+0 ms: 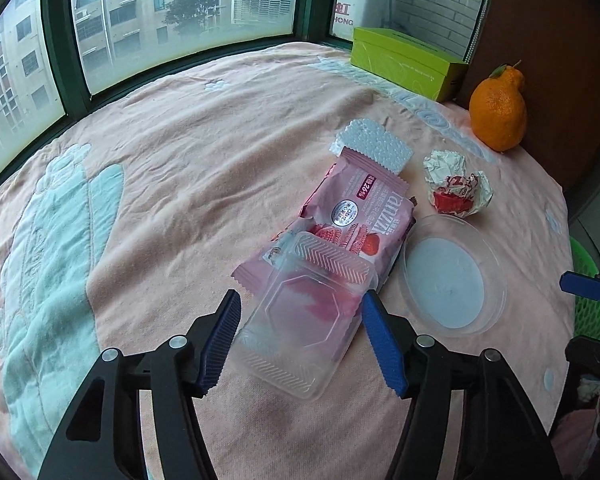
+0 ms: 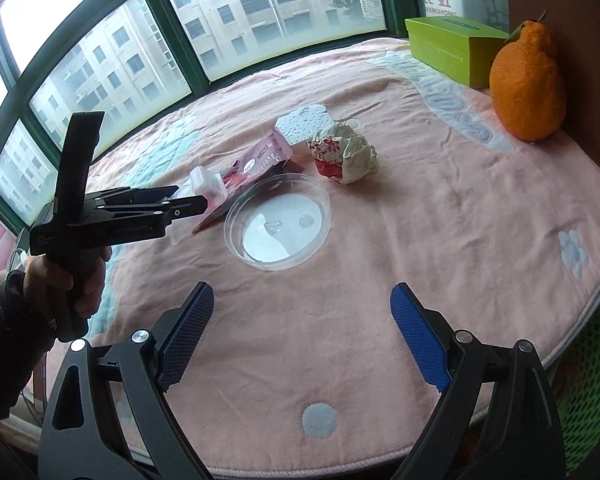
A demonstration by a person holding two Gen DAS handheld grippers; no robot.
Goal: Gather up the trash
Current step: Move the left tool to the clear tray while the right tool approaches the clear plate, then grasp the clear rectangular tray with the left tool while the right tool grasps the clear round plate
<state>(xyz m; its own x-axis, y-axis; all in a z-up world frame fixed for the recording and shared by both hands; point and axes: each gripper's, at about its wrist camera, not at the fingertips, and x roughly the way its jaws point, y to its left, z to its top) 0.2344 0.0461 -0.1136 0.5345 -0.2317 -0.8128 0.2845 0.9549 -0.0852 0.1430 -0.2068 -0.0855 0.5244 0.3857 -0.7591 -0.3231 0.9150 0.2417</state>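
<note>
A clear plastic tray [image 1: 300, 328] lies on a pink snack wrapper [image 1: 352, 216] on the pink table cloth. My left gripper [image 1: 300, 312] is open, its fingers on either side of the tray, not closed on it; it also shows in the right wrist view [image 2: 188, 200]. A white foam piece [image 1: 374, 146] lies beyond the wrapper. A crumpled red-and-white paper [image 1: 456, 184] and a clear round lid [image 1: 452, 276] lie to the right. My right gripper [image 2: 302, 308] is open and empty, nearer than the lid [image 2: 278, 222].
An orange fruit [image 1: 498, 110] and a green box [image 1: 404, 62] stand at the back right by the window. A green mesh basket [image 2: 592, 392] stands off the table's right edge. The round table cloth [image 1: 180, 184] ends near the window frame.
</note>
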